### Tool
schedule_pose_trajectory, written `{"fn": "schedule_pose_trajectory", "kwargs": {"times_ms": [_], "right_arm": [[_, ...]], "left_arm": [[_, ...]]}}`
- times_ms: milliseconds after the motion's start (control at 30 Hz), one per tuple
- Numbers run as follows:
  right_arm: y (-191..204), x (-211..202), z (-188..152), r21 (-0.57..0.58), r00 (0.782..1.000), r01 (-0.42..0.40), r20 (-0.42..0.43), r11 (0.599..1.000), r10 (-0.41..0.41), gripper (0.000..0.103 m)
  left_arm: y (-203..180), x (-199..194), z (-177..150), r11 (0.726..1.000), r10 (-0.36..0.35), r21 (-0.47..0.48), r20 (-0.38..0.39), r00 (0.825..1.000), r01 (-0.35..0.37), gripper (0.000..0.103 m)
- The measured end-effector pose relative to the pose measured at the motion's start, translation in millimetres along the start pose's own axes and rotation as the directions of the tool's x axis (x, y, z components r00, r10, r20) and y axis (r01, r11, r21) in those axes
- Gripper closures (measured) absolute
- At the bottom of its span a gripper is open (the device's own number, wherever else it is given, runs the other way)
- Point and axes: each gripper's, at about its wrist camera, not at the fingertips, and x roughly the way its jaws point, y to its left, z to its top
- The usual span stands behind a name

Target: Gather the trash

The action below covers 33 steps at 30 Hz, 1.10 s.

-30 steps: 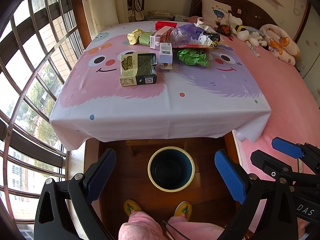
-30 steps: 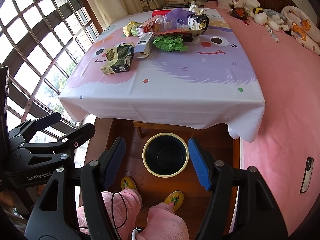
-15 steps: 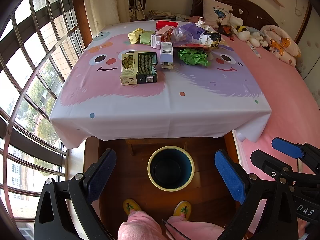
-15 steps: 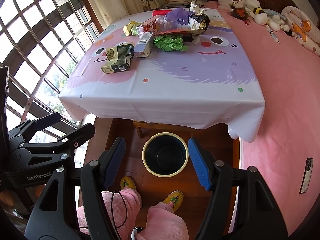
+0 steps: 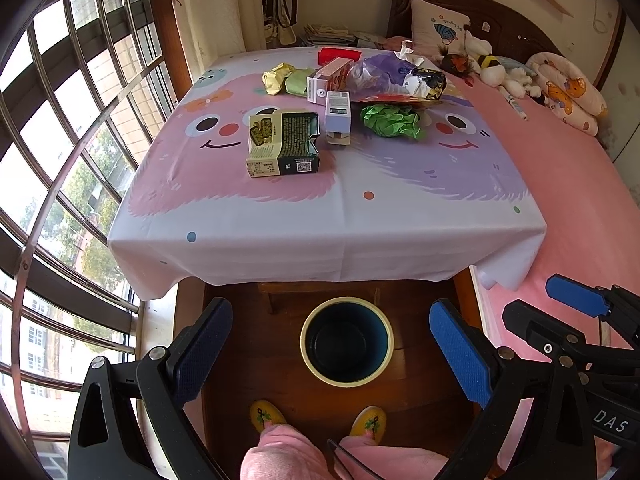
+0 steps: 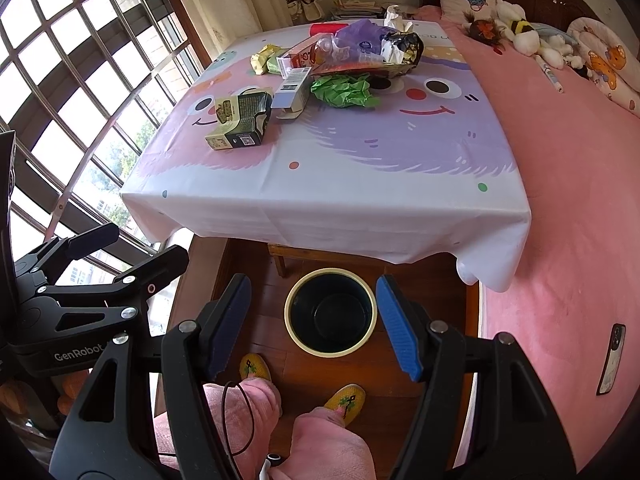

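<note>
Trash lies on the far half of the table (image 5: pixel 320 240): a green and cream carton (image 5: pixel 282 143) (image 6: pixel 240 120), a pale blue box (image 5: pixel 338 116) (image 6: pixel 291 94), crumpled green paper (image 5: pixel 390 120) (image 6: pixel 344 90), a red-white carton (image 5: pixel 326 80), yellow wrappers (image 5: pixel 276 78) and a purple bag (image 5: pixel 380 72) (image 6: pixel 360 38). On the floor before the table stands an empty dark bin (image 5: pixel 346 342) (image 6: pixel 331 312) with a cream rim. My left gripper (image 5: pixel 330 340) and right gripper (image 6: pixel 314 312) both hang above the bin, open and empty, well short of the trash.
A pink bed (image 5: pixel 580 184) with stuffed toys (image 5: pixel 492 68) runs along the right side. A barred window (image 5: pixel 60 140) fills the left. The person's pink trouser legs and yellow slippers (image 5: pixel 264 414) are just below the bin. A phone (image 6: pixel 610 356) lies on the bed.
</note>
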Motion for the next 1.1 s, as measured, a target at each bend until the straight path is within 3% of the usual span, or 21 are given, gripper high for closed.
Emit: {"fn": "schedule_pose_trajectory", "kwargs": {"times_ms": [333,700,900,1100], "right_arm": [[1,-7,11,-0.026,1.0,-0.011,0.019,1.0,0.011,0.039],[31,5,58,-0.115,0.998,-0.02,0.059,0.993,0.027,0.039],[36,38,96,-0.101,1.0,0.016,0.025,0.995,-0.014,0.039],[40,82,140,-0.003,0.998,0.056,-0.021,0.998,-0.056,0.039]], "left_arm": [[0,-11,16,0.998,0.056,0.009,0.016,0.998,-0.056,0.004],[56,0,68,0.992,0.127,-0.023,0.006,0.992,-0.127,0.005],[107,42,116,0.996,0.084,0.029,-0.031,0.996,-0.083,0.005],[142,99,171,0.992,-0.015,0.119,-0.119,0.993,0.029,0.005]]}}
